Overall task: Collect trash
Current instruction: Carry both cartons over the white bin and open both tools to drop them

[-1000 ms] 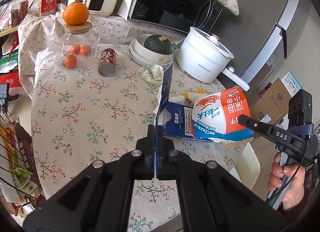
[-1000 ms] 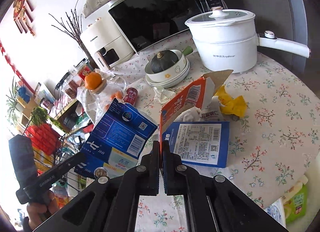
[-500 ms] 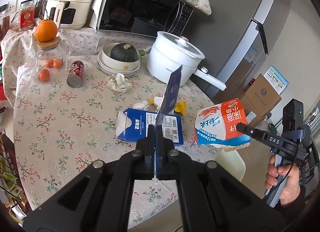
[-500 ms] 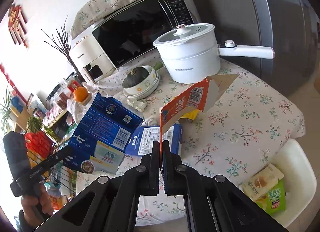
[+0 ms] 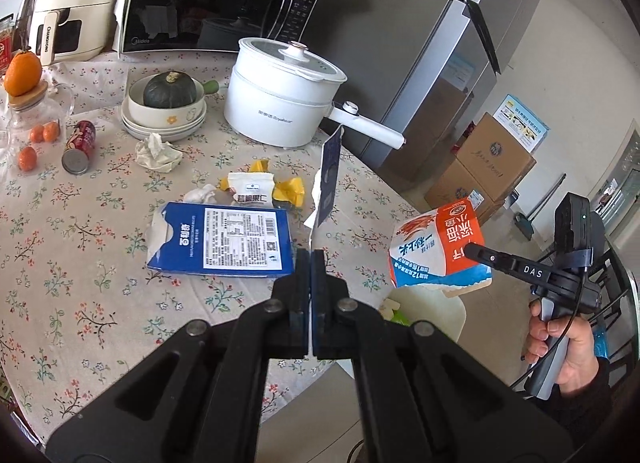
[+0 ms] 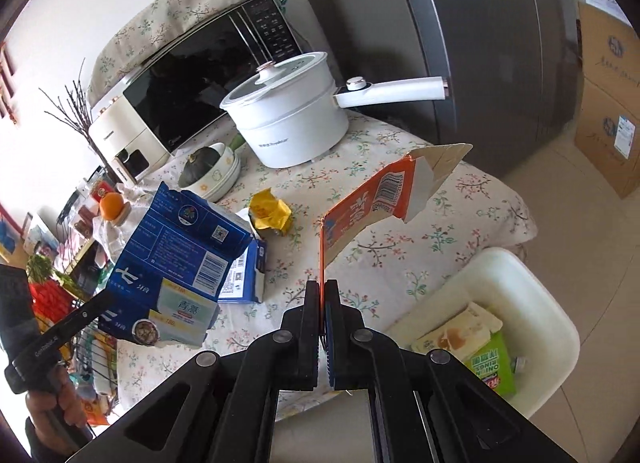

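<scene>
Left gripper (image 5: 311, 263) pinches a blue carton (image 6: 176, 259), held above the table (image 5: 80, 263). Right gripper (image 6: 323, 295) pinches an orange carton (image 5: 438, 245), raised near the white bin (image 6: 532, 295) beside the table's right edge.

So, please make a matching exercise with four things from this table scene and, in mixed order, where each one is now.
Things:
1. orange carton
2. dark green pumpkin
3. red can
4. green snack box

Places:
A. lying on its side on the tablecloth
B. inside the white bin beside the table
C. held in the shut right tool, in the air
D. sitting in a bowl on stacked plates

Pairs: 1-C, 2-D, 3-A, 4-B
</scene>
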Available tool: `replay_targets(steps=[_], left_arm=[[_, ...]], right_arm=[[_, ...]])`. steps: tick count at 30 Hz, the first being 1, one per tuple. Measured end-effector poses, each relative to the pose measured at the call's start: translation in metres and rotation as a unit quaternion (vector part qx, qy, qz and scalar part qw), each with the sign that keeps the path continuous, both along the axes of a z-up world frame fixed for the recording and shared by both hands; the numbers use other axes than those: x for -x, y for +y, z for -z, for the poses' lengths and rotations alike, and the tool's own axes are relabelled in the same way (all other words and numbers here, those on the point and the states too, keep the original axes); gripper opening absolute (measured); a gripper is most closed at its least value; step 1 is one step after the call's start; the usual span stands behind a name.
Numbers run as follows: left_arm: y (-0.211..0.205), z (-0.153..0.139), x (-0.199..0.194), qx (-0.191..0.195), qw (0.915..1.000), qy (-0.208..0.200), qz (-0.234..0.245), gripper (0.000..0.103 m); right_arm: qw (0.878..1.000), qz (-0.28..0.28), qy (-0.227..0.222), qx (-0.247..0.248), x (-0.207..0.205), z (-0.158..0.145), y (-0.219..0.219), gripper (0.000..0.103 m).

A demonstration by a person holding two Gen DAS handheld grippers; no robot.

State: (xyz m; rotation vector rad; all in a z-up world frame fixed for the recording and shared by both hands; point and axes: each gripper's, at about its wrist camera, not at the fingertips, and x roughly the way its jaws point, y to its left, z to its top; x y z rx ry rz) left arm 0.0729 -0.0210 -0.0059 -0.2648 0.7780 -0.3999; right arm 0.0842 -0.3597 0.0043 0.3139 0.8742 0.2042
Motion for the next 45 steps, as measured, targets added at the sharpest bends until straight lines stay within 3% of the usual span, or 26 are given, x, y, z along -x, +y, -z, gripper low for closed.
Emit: replay_targets(steps=[11, 22, 25, 27, 29, 39, 41, 42, 43, 45], left_arm=[[-0.083, 0.010, 0.000, -0.007, 0.9965, 0.017, 0.081, 0.000], [-0.162, 0.032, 0.005, -0.036, 0.9875, 0.037, 0.149, 0.000], [-0.176, 0.041, 0.004, -0.045, 0.9856, 0.043, 0.157, 0.001], [-0.183, 0.047, 0.001, -0.050, 0.9847, 0.049, 0.160, 0.001], [-0.191, 0.055, -0.002, -0.054, 0.9837, 0.053, 0.163, 0.001], [-0.208, 0.076, -0.013, -0.075, 0.9831, 0.053, 0.159, 0.001], [-0.207, 0.074, -0.015, -0.086, 0.9833, 0.048, 0.153, 0.008], [-0.206, 0.074, -0.018, -0.092, 0.9833, 0.047, 0.150, 0.027], [-0.203, 0.073, -0.018, -0.098, 0.9838, 0.046, 0.143, 0.056], [-0.194, 0.070, -0.018, -0.106, 0.9862, 0.034, 0.123, 0.077]], right_arm=[[0.994, 0.061, 0.084, 0.028, 0.022, 0.043, -0.074, 0.003], [0.985, 0.078, 0.154, 0.032, 0.029, 0.083, -0.110, 0.005], [0.984, 0.080, 0.159, 0.028, 0.031, 0.086, -0.113, 0.011], [0.982, 0.090, 0.161, 0.030, 0.032, 0.084, -0.119, 0.025], [0.982, 0.105, 0.151, 0.035, 0.036, 0.079, -0.125, 0.046], [0.984, 0.124, 0.119, 0.053, 0.043, 0.056, -0.138, 0.056], [0.983, 0.127, 0.118, 0.061, 0.043, 0.054, -0.138, 0.060], [0.983, 0.127, 0.118, 0.062, 0.043, 0.053, -0.138, 0.061], [0.983, 0.128, 0.116, 0.062, 0.042, 0.053, -0.139, 0.063], [0.983, 0.130, 0.112, 0.061, 0.042, 0.051, -0.138, 0.064]])
